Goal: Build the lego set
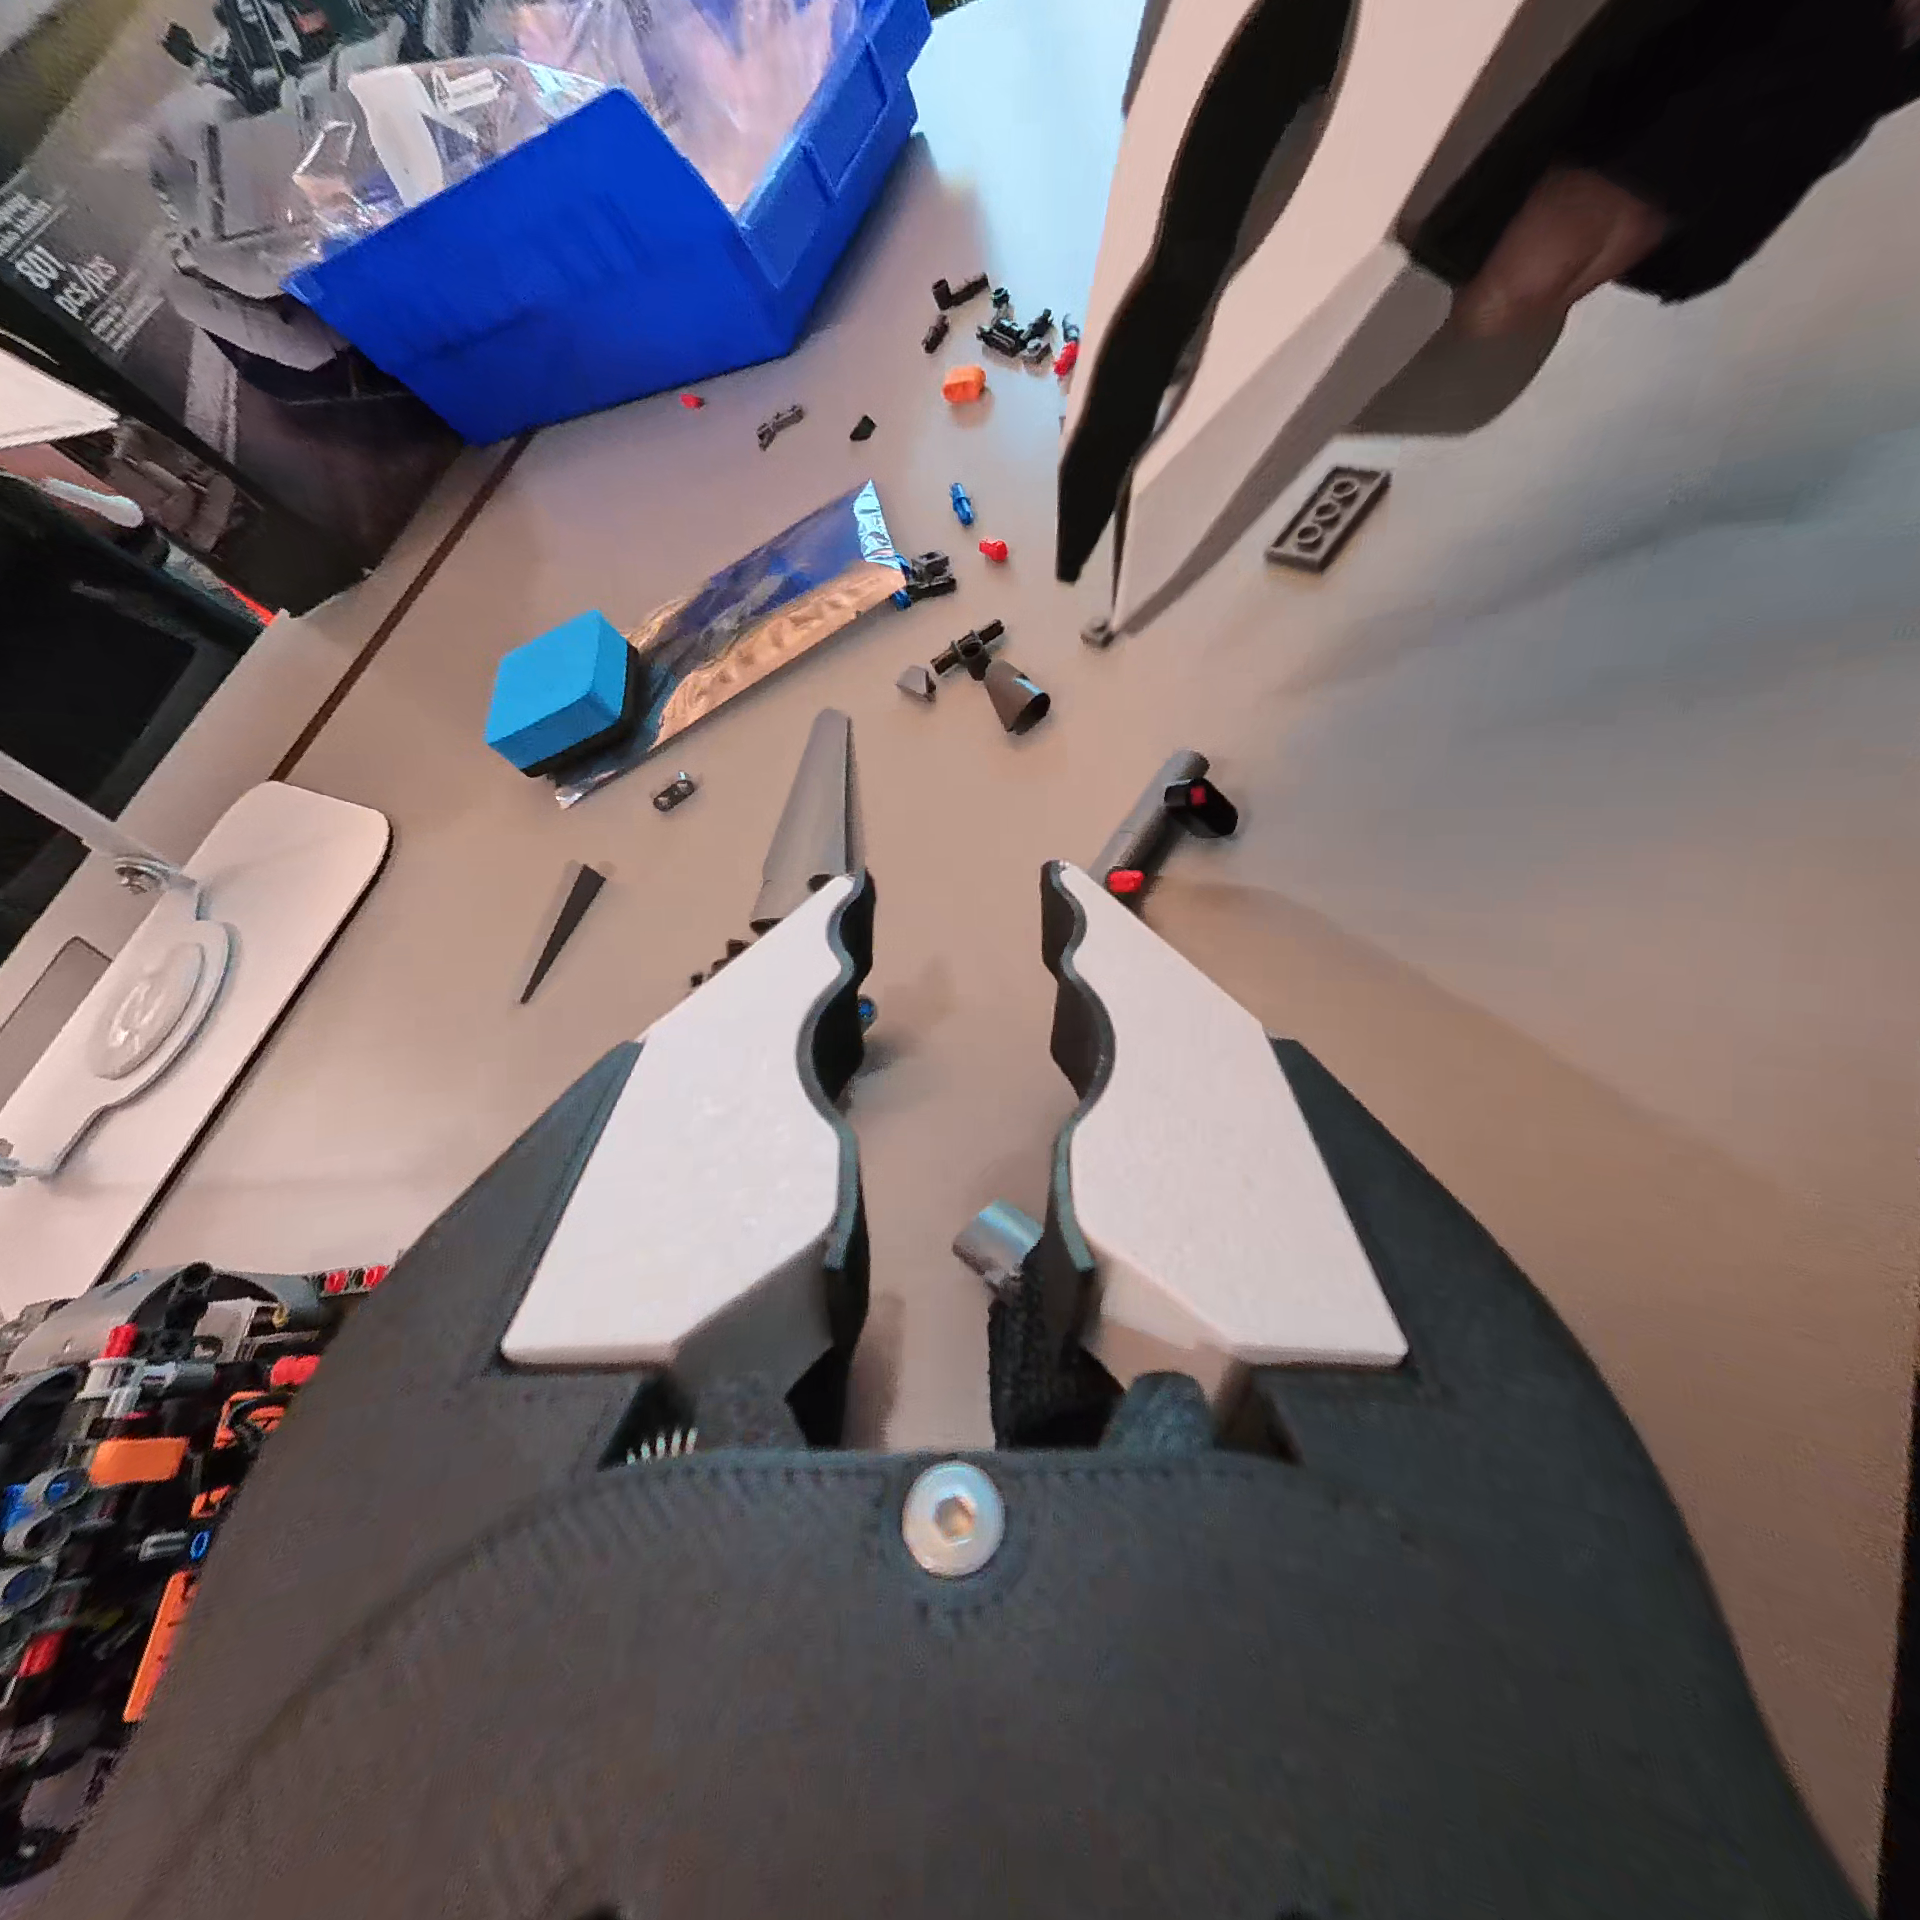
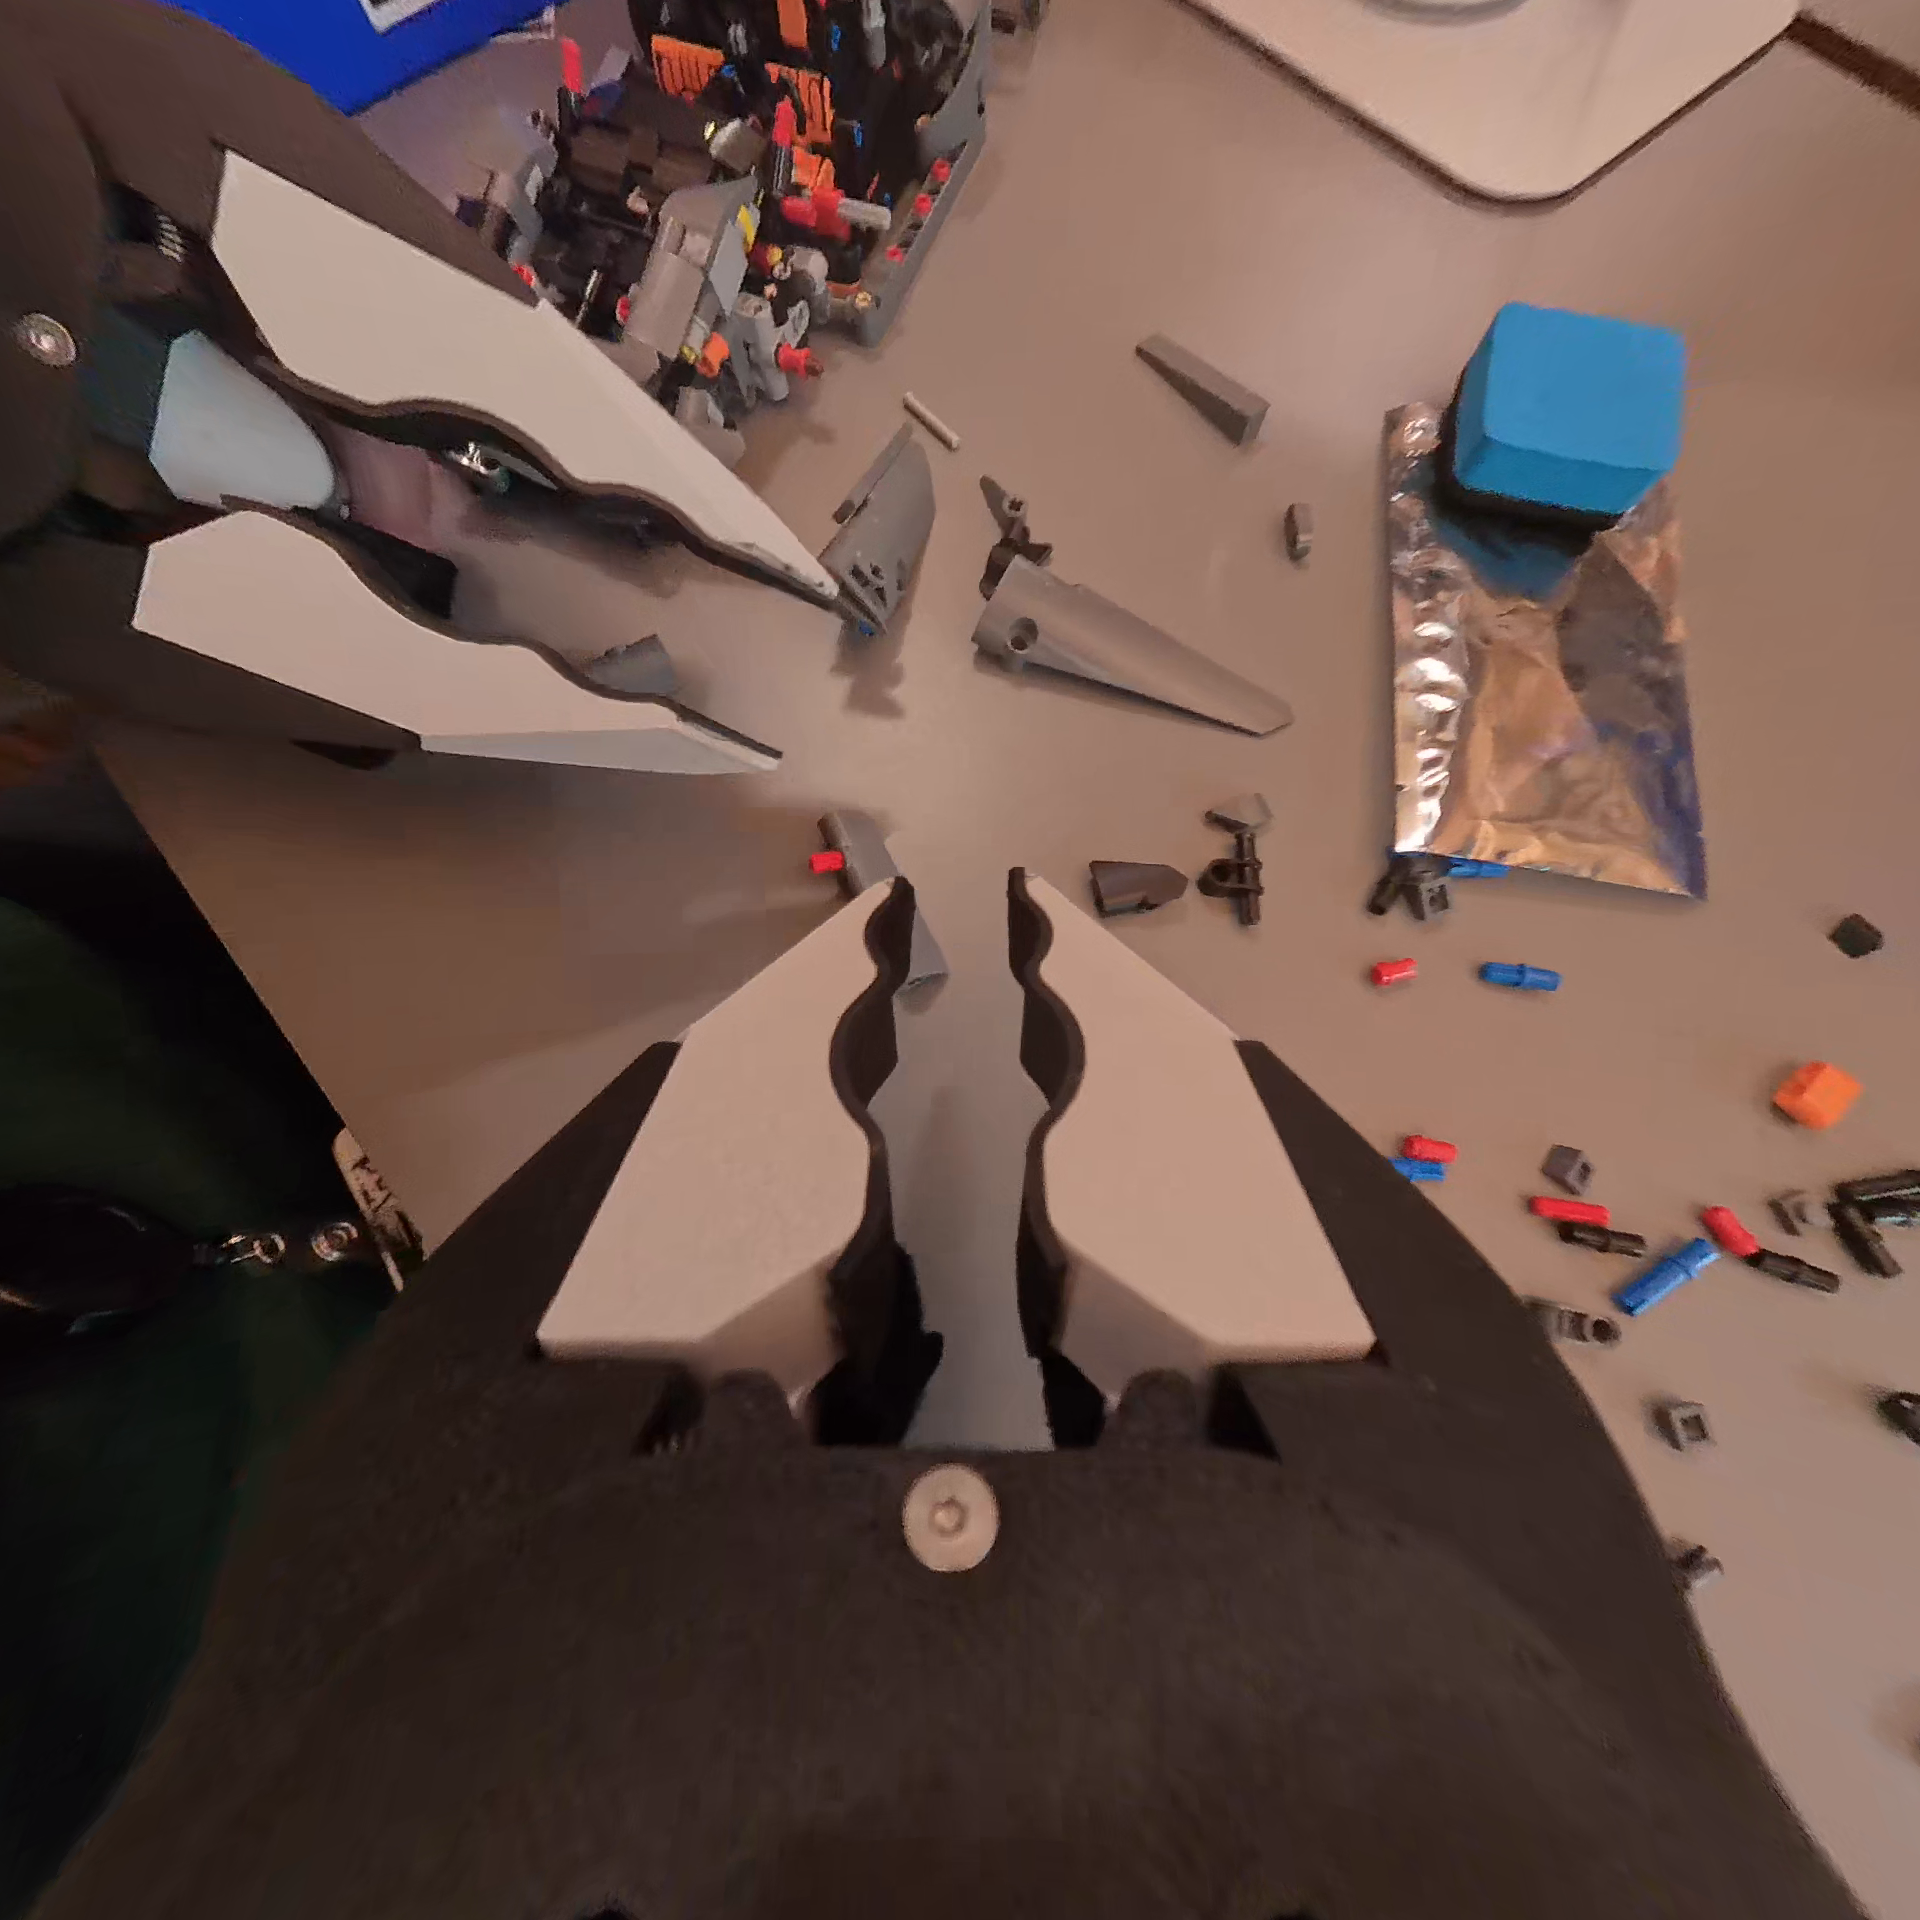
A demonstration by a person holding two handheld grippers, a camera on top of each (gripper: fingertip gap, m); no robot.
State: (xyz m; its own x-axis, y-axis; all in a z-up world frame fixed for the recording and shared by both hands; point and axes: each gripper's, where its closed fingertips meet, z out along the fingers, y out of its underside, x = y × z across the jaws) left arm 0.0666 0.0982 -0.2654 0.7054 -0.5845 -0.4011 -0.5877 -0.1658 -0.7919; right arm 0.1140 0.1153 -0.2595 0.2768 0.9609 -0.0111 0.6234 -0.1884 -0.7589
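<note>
My left gripper [image 1: 956,888] is open and empty, low over the table; it also shows at the left of the right wrist view [image 2: 802,677]. A long grey wedge panel [image 1: 816,821] [image 2: 1122,655] lies just past its left fingertip. A grey beam with red pins [image 1: 1143,821] [image 2: 883,894] lies by its right fingertip. My right gripper [image 2: 958,881] is open and empty, its left finger partly covering that beam; it also shows in the left wrist view [image 1: 1086,603]. A second grey panel [image 2: 883,540] lies at the left gripper's upper tip. The partly built model [image 2: 748,177] [image 1: 104,1455] stands behind.
A blue block [image 1: 561,686] [image 2: 1569,416] rests on a foil bag [image 2: 1538,707]. Loose red, blue and black pins [image 2: 1662,1247] and an orange piece [image 2: 1813,1091] lie scattered. A grey plate [image 1: 1328,516], a blue bin [image 1: 582,249], the set's box [image 1: 156,260] and a white stand base [image 1: 187,966] are around. There is about 6 cm between the tips of the two grippers. The partly built model [image 1: 104,1455] lies around 20 cm away from my left fingertips.
</note>
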